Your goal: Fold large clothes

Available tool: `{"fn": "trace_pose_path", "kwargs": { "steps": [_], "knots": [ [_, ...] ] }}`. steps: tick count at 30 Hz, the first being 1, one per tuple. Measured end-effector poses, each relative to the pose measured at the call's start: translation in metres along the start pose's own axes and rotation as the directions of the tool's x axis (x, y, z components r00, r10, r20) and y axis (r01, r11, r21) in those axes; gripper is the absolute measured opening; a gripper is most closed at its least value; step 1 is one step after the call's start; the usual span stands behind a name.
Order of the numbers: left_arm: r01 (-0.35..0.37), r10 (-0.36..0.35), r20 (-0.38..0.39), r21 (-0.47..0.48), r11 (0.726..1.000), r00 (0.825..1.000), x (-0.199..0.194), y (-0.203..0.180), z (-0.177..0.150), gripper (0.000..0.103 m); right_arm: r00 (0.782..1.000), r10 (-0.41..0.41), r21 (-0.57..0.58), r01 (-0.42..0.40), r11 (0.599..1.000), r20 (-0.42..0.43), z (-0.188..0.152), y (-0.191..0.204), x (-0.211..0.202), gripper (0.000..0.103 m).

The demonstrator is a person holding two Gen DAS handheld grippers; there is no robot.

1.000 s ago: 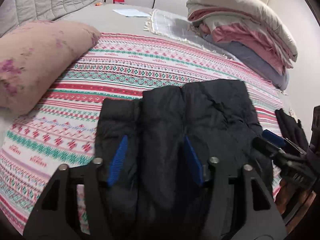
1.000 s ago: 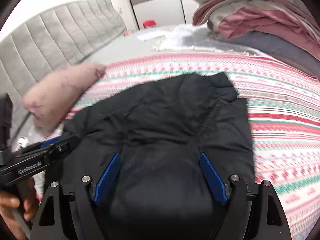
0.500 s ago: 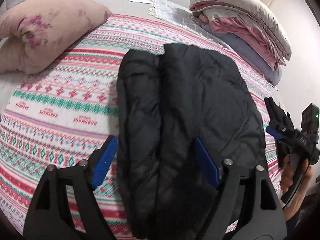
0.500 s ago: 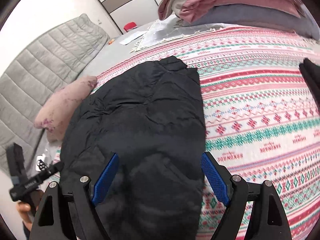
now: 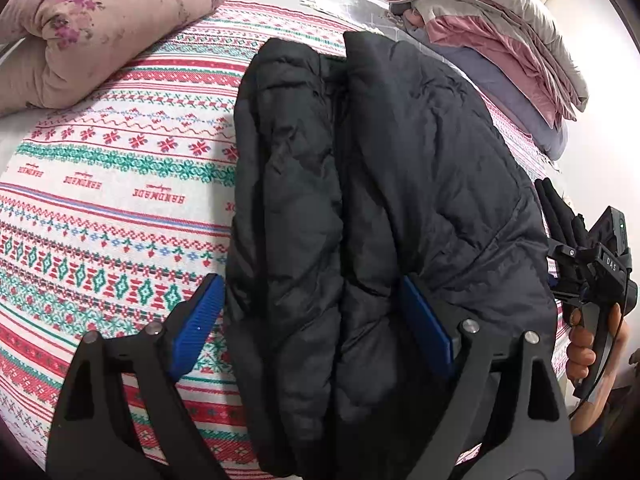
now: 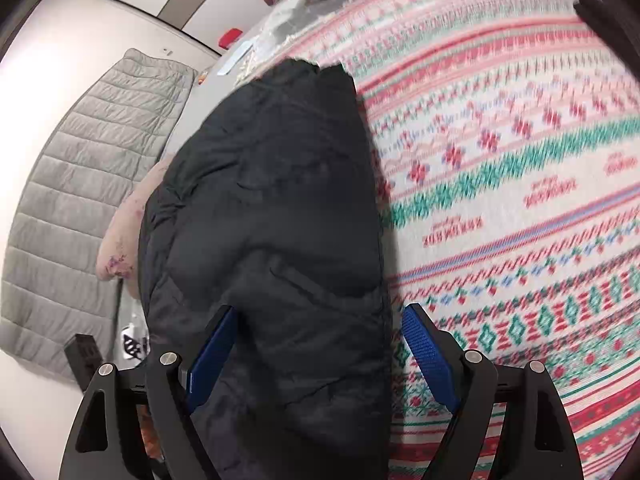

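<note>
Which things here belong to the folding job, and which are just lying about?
Job:
- black puffer jacket
- left gripper, open astride it
- right gripper, open astride it

Lying about:
- pink floral pillow
- stacked blankets
- patterned bedspread underneath

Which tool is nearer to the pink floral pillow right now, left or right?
Left. The left tool hovers over the black puffy jacket on its pillow side; the pink floral pillow lies up-left. The right tool is at the jacket's opposite edge.
</note>
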State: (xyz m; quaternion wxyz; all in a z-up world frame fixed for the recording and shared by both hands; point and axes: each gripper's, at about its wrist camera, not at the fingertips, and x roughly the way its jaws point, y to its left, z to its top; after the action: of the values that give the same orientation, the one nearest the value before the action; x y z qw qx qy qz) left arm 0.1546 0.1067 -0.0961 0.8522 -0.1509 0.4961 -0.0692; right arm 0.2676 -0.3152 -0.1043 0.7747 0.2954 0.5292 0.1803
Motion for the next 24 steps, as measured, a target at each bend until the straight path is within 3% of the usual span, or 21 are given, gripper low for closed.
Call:
{"fn": "trace_pose_path", "kwargs": {
  "steps": [12, 16, 24],
  "knots": [
    [0.039, -0.042, -0.042, -0.058, 0.998, 0.998, 0.011, 0.008, -0.002, 0.094, 0.996, 0.073, 0.064, -0.069, 0.996, -0.059, -0.008, -0.012, 0.024, 0.086],
    [0.063, -0.069, -0.060, -0.089, 0.994, 0.996, 0.017, 0.011, -0.002, 0.095, 0.996, 0.069, 0.052, -0.066, 0.996, -0.055, -0.010, -0.007, 0.029, 0.088],
    [0.053, -0.058, -0.055, -0.077, 0.996, 0.997, 0.018, 0.011, -0.001, 0.094, 0.998, 0.053, 0.014, -0.053, 0.999, -0.040, -0.011, 0.002, 0.034, 0.089]
  ]
}}
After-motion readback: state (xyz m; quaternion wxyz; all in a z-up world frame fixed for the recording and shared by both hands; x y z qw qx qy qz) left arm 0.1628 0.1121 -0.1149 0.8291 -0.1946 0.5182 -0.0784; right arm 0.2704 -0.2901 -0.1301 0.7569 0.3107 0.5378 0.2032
